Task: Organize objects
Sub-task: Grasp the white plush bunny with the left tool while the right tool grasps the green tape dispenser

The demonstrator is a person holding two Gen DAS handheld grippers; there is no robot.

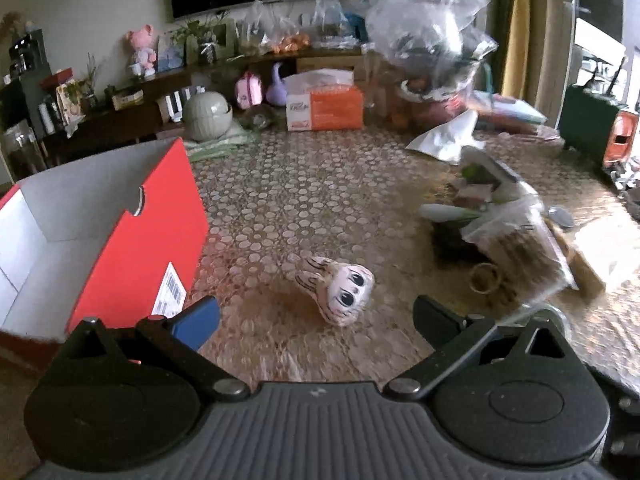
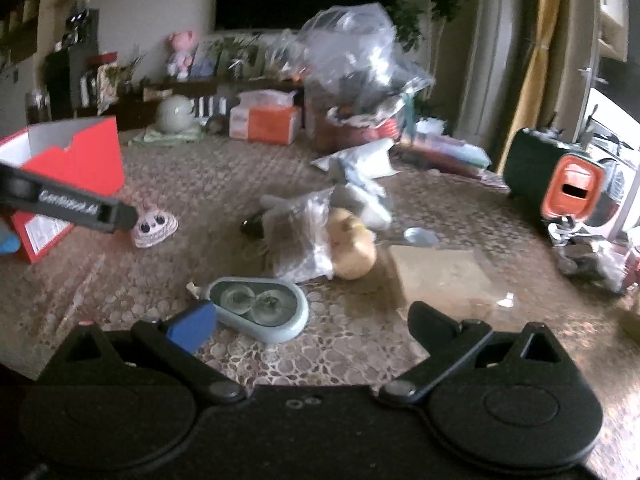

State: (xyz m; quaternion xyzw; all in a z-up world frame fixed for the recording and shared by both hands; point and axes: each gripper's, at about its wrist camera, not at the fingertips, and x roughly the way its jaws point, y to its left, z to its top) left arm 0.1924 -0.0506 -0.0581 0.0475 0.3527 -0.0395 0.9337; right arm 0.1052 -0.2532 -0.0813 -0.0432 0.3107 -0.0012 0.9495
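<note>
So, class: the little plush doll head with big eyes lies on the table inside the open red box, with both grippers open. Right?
Not quite. The plush doll head lies on the table beside the red box, not inside it, as the left wrist view shows. Both grippers are open.

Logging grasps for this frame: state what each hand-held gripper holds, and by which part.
Nothing is held. The left hand-held gripper is open, just short of the small plush head; the right hand-held gripper is open near the pale blue case.

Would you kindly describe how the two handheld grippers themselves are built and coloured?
Both the left gripper and the right gripper are matte black, with a ribbed centre body, two round side housings and riveted link arms. On each, one fingertip carries a blue pad, the other is plain black. No cables or sleeves show.
</note>
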